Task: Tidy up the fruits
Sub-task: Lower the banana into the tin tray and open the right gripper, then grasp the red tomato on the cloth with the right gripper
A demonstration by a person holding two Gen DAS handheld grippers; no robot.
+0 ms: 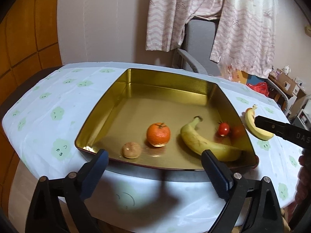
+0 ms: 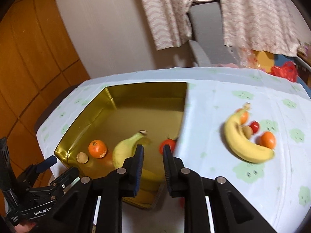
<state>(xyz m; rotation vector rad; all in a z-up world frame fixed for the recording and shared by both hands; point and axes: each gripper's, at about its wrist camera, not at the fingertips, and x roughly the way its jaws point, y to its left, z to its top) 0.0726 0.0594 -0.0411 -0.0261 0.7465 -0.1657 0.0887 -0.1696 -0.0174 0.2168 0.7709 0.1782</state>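
The left gripper (image 1: 155, 162) stands wide apart, empty, just short of the gold tray (image 1: 165, 77) (orange (image 1: 158, 137) ahead); the right gripper (image 2: 153, 149) is nearly together, empty.

Gold tin (image 1: 120, 104), orange mandarin (image 1: 158, 137), yellow bananas (image 1: 204, 145), green-patterned white tablecloth (image 1: 58, 104).

A pale tablecloth (image 1: 64, 97) printed with green cloud faces is covering the round table (image 1: 17, 89), whose dark edge is showing at the left. Behind it a grey office chair (image 1: 198, 44) is standing against the cream wall (image 1: 101, 23), with pink-and-white patterned garments (image 1: 175, 13) hanging over its back. Orange-brown wooden panelling (image 1: 25, 31) is filling the left side. A red plastic bag (image 2: 284, 70) is lying beyond the table's far right edge, near a cluttered shelf (image 1: 283, 81).
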